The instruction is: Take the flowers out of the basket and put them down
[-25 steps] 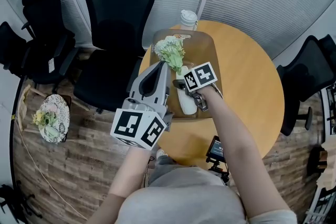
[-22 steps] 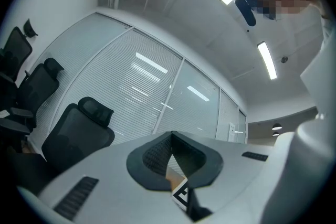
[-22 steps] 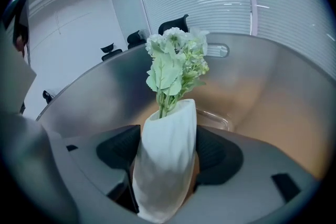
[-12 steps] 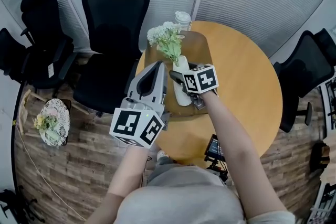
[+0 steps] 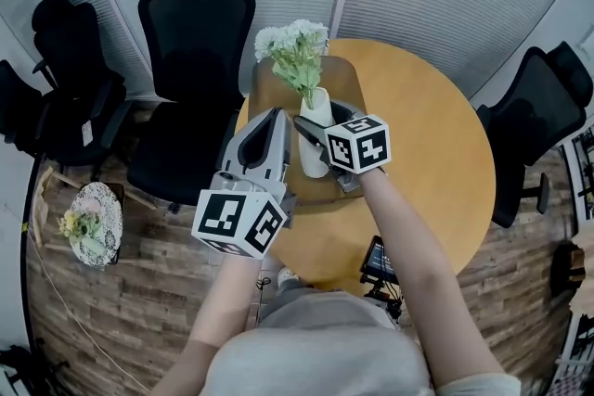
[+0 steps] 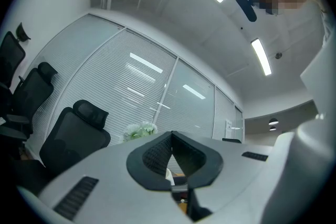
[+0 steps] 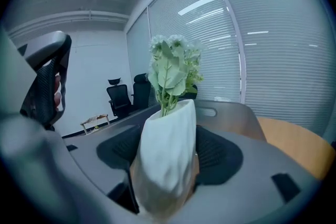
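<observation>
Right hand-held gripper (image 5: 318, 129) pinches white vase (image 5: 315, 109) mid-body, long axis upright, flowers (image 5: 295, 51) on top, over basket (image 5: 266, 90); left hand-held gripper (image 5: 275, 113) pressed together, empty, just beside; bare worktop (image 5: 436, 153) rightward.

In the head view your right claw (image 5: 323, 121) and its cube cover the right flank of the white vase (image 5: 314, 153). The right gripper view's lower edge cuts off its base. Your left claw (image 5: 275, 114) hides part of the brown basket (image 5: 264, 93).
</observation>
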The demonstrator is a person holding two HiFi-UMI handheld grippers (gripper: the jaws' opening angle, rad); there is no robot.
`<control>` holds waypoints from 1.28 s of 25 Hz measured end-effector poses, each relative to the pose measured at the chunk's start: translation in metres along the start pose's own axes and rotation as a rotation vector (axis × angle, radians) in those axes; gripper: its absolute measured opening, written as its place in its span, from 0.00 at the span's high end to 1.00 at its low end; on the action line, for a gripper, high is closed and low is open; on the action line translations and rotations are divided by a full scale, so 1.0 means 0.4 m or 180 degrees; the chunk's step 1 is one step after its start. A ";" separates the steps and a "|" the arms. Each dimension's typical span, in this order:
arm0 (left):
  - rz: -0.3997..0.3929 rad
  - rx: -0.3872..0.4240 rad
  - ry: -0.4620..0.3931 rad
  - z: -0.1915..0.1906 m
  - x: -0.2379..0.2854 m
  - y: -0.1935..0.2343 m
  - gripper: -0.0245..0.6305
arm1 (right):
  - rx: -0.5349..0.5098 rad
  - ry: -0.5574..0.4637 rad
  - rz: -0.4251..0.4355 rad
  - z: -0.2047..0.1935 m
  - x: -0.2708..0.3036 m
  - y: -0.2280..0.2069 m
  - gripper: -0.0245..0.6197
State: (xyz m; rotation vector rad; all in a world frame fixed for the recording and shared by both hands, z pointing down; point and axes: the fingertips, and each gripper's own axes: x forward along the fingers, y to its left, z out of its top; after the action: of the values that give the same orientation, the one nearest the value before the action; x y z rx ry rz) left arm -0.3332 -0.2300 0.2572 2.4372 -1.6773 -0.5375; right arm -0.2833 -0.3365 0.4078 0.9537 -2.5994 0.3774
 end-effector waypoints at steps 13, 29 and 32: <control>-0.0300 0.0058 0.0091 -0.018 0.009 -0.110 0.96 | -0.0091 -0.0773 -0.0245 0.140 -0.222 -0.039 0.43; -0.0507 0.0026 0.0125 -0.067 0.077 -0.213 0.96 | 0.0090 -0.1176 -0.0263 0.163 -0.388 -0.088 0.43; -0.0497 0.0036 0.0122 -0.081 0.094 -0.256 0.96 | 0.0193 -0.1271 -0.0135 0.177 -0.434 -0.101 0.43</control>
State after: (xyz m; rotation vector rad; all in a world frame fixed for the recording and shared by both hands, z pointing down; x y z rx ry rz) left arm -0.2197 -0.2297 0.2478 2.5840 -1.4881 -0.4978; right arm -0.1484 -0.2928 0.2783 1.2095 -2.9290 0.2790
